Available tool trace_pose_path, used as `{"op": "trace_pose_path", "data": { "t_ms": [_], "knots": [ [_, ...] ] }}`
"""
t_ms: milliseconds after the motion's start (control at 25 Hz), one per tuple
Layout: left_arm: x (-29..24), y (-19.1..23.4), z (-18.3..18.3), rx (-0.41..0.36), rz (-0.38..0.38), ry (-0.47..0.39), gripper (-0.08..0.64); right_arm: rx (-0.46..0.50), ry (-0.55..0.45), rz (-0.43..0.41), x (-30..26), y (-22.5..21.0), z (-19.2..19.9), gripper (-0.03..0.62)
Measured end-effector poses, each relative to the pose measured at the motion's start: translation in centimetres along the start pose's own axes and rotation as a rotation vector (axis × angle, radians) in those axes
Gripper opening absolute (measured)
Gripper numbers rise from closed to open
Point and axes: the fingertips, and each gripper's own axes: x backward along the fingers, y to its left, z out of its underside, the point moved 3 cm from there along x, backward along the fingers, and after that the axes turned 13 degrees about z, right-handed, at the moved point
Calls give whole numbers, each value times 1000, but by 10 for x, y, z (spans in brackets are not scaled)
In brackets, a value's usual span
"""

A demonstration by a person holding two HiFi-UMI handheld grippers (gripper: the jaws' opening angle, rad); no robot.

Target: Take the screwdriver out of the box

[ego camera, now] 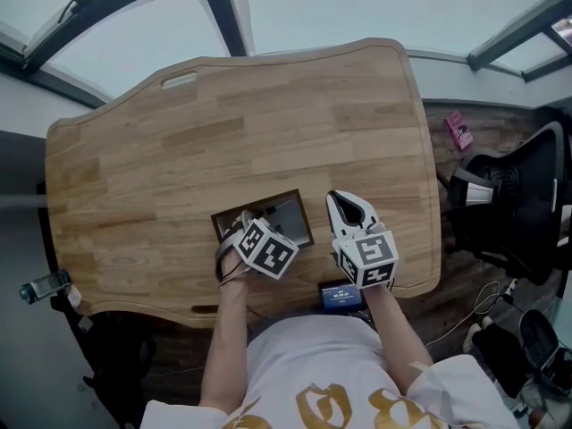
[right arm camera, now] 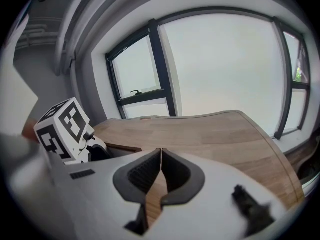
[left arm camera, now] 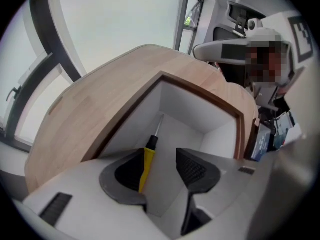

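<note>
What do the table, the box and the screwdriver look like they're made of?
Table: wood, likely jointed planks with a smooth matte finish; grain and strip seams show. Box: seemingly wood or board, brown rim, plain white walls inside. Screwdriver: yellow handle probably plastic, dark collar, thin greyish shaft probably metal.

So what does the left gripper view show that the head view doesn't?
Only the left gripper view: the screwdriver, yellow-handled, lying in the box between the open jaws of the left gripper. Only the head view: the person's arms, the cube on that gripper, and the whole outline of the table. Both: box, table and left gripper.
</note>
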Motion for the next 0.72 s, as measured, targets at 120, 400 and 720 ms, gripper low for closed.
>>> {"op": "trace_pose_path", "data": {
  "t_ms": [120,400,720],
  "knots": [
    [-1,2,-1,-35,-40,6,204,-4,2,2,1,-2,1,32],
    [-14,-3,5,-21,60,80,211,-30,11,16,4,-8,6,32],
    [-19,-4,7,-2,110,109,210,-33,19,9,1,-4,7,32]
  ]
}}
